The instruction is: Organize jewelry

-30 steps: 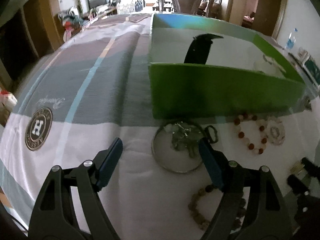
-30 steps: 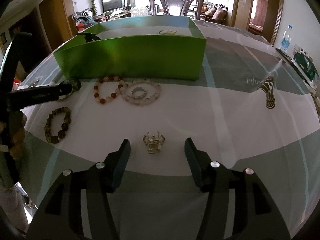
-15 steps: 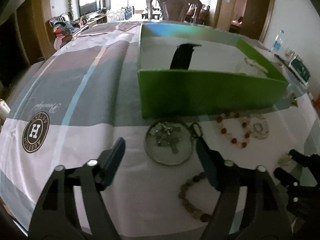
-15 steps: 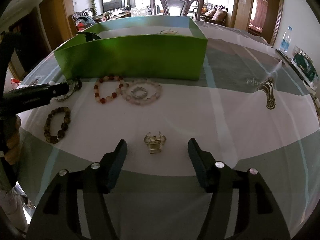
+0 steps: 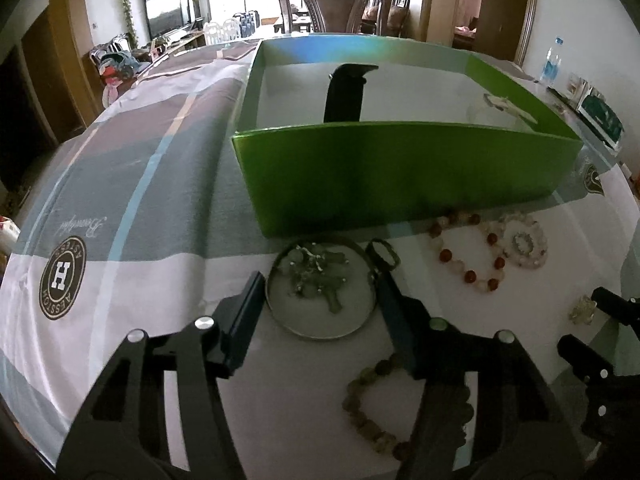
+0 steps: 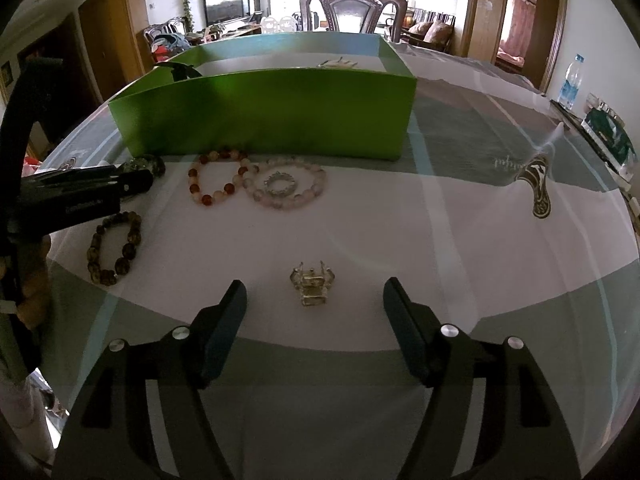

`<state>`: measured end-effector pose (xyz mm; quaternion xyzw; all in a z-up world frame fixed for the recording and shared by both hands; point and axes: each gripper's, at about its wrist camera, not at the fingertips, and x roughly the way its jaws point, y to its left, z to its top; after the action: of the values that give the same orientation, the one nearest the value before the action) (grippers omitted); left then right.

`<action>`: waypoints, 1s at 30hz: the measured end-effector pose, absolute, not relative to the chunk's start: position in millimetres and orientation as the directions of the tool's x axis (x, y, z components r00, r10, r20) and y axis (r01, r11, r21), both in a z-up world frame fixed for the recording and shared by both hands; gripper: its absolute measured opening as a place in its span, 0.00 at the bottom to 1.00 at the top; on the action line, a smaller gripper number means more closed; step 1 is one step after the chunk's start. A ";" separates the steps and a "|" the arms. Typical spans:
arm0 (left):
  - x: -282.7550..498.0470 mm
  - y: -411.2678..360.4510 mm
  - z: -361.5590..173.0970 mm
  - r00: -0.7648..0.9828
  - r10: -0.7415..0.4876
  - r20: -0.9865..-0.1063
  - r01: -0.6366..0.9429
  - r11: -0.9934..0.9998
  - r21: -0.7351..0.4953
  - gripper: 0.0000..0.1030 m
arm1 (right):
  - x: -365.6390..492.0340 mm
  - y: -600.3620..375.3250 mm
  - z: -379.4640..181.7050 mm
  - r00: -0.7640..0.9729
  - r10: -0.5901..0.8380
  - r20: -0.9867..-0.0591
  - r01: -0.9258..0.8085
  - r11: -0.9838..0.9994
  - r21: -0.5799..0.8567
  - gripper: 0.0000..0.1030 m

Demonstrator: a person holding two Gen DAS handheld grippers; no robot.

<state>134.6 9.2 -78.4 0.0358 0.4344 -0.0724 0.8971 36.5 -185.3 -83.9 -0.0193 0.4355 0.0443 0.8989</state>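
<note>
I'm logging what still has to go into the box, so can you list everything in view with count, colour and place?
box: 1, green, far middle of the table
watch strap: 1, black, inside the box
pale item: 1, whitish, inside the box, too small to identify
round tin: 1, silver with green pieces, before the box
red-and-white bracelet: 1, before the box
pink bracelet: 1, beside the red one
small ring of beads: 1, silvery, inside the pink bracelet
brown bracelet: 1, near left
hair clip: 1, clear gold, near middle
tablecloth: 1, white and grey
left hand-held gripper: open, around the tin
right hand-held gripper: open, astride the clip
</note>
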 end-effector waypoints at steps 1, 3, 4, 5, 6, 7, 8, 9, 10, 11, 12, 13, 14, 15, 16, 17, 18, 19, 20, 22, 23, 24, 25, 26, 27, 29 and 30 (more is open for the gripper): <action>134.4 9.9 -78.2 0.613 -0.098 -0.784 0.160 0.987 0.002 0.56 | 36.6 -185.4 -84.0 0.617 0.063 -0.784 -0.096 0.995 0.004 0.68; 133.1 13.7 -77.3 0.612 -0.096 -0.785 0.150 0.989 -0.004 0.56 | 36.5 -185.5 -83.9 0.617 0.063 -0.785 -0.097 0.995 0.004 0.68; 131.0 14.8 -76.5 0.613 -0.100 -0.784 0.145 0.989 -0.013 0.56 | 36.7 -185.5 -83.9 0.617 0.063 -0.784 -0.096 0.995 0.004 0.68; 127.8 16.1 -73.4 0.618 -0.105 -0.779 0.140 0.990 -0.022 0.56 | 36.4 -185.6 -84.0 0.617 0.063 -0.784 -0.097 0.995 0.004 0.68; 122.8 17.0 -68.2 0.630 -0.111 -0.769 0.140 0.990 -0.028 0.56 | 36.0 -184.9 -84.2 0.619 0.063 -0.783 -0.096 0.995 0.004 0.68; 119.1 17.1 -63.5 0.642 -0.115 -0.758 0.142 0.989 -0.030 0.56 | 35.9 -184.9 -84.2 0.620 0.063 -0.782 -0.095 0.995 0.004 0.68; 111.8 18.0 -55.9 0.660 -0.119 -0.742 0.142 0.989 -0.033 0.56 | 35.9 -184.9 -84.2 0.621 0.062 -0.782 -0.094 0.996 0.005 0.68; 107.7 18.4 -51.6 0.669 -0.121 -0.733 0.142 0.989 -0.035 0.56 | 35.7 -185.0 -84.1 0.621 0.062 -0.781 -0.092 0.996 0.006 0.68; 99.1 20.0 -44.2 0.685 -0.126 -0.717 0.142 0.989 -0.038 0.56 | 35.8 -185.1 -84.0 0.622 0.063 -0.781 -0.091 0.996 0.007 0.68; 91.2 21.0 -38.6 0.697 -0.130 -0.705 0.145 0.989 -0.040 0.56 | 35.5 -185.9 -83.6 0.622 0.065 -0.780 -0.091 0.996 0.010 0.68; 86.0 21.2 -36.7 0.701 -0.132 -0.700 0.146 0.988 -0.041 0.56 | 35.1 -186.4 -83.5 0.624 0.064 -0.779 -0.093 0.996 0.007 0.66; 77.6 22.1 -35.2 0.705 -0.133 -0.697 0.148 0.988 -0.039 0.56 | 34.3 -186.5 -83.6 0.626 0.061 -0.777 -0.094 0.996 0.003 0.65; 71.0 23.4 -36.0 0.705 -0.130 -0.697 0.148 0.988 -0.035 0.56 | 33.8 -187.0 -82.9 0.629 0.066 -0.774 -0.097 0.995 0.006 0.59; 66.8 23.9 -37.9 0.704 -0.125 -0.699 0.145 0.989 -0.031 0.56 | 33.1 -187.5 -82.5 0.631 0.066 -0.773 -0.097 0.995 0.006 0.53; 62.5 26.1 -41.9 0.700 -0.112 -0.706 0.135 0.991 -0.023 0.56 | 33.2 -187.7 -82.3 0.631 0.068 -0.772 -0.099 0.995 0.007 0.51; 59.5 27.1 -45.8 0.694 -0.102 -0.713 0.128 0.992 -0.017 0.56 | 34.3 -187.7 -82.0 0.630 0.068 -0.773 -0.098 0.995 0.007 0.50; 57.7 29.0 -49.4 0.687 -0.096 -0.720 0.123 0.992 -0.014 0.56 | 34.7 -187.6 -81.9 0.630 0.066 -0.774 -0.095 0.995 0.007 0.50; 58.5 29.9 -52.8 0.679 -0.091 -0.728 0.117 0.993 -0.016 0.56 | 35.2 -186.7 -81.8 0.630 0.062 -0.774 -0.094 0.996 0.004 0.50; 58.7 30.3 -55.1 0.674 -0.088 -0.734 0.112 0.994 -0.017 0.56 | 35.3 -185.8 -82.1 0.630 0.061 -0.774 -0.095 0.996 0.002 0.50; 59.3 30.0 -57.9 0.668 -0.085 -0.740 0.108 0.994 -0.017 0.56 | 34.8 -184.2 -81.9 0.631 0.068 -0.772 -0.104 0.995 0.003 0.46; 58.7 29.0 -58.0 0.667 -0.088 -0.740 0.111 0.994 -0.017 0.56 | 34.2 -182.8 -81.7 0.632 0.075 -0.772 -0.112 0.994 0.005 0.40; 58.2 27.4 -58.2 0.668 -0.091 -0.739 0.116 0.993 -0.017 0.56 | 33.9 -180.8 -81.4 0.633 0.080 -0.770 -0.121 0.993 0.003 0.34; 56.9 25.6 -57.9 0.670 -0.097 -0.736 0.124 0.992 -0.018 0.56 | 33.7 -178.7 -81.1 0.633 0.085 -0.769 -0.129 0.992 0.003 0.32; 55.4 23.4 -58.2 0.671 -0.103 -0.734 0.131 0.991 -0.020 0.56 | 34.2 -176.8 -80.8 0.632 0.088 -0.770 -0.136 0.991 0.001 0.28; 54.9 22.8 -58.3 0.670 -0.107 -0.734 0.135 0.991 -0.021 0.56 | 33.8 -174.7 -80.6 0.631 0.083 -0.771 -0.135 0.991 -0.004 0.28; 52.9 21.4 -59.0 0.669 -0.116 -0.734 0.145 0.989 -0.024 0.56 | 34.7 -172.1 -79.7 0.628 0.071 -0.775 -0.130 0.991 -0.015 0.29; 52.8 20.6 -59.6 0.668 -0.117 -0.735 0.147 0.989 -0.024 0.56 | 35.9 -170.9 -79.7 0.628 0.053 -0.777 -0.118 0.993 -0.028 0.38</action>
<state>52.8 20.6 -59.6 0.0185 0.4007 -0.0723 0.9131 35.9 -170.9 -79.7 -0.0378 0.4288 0.0473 0.9013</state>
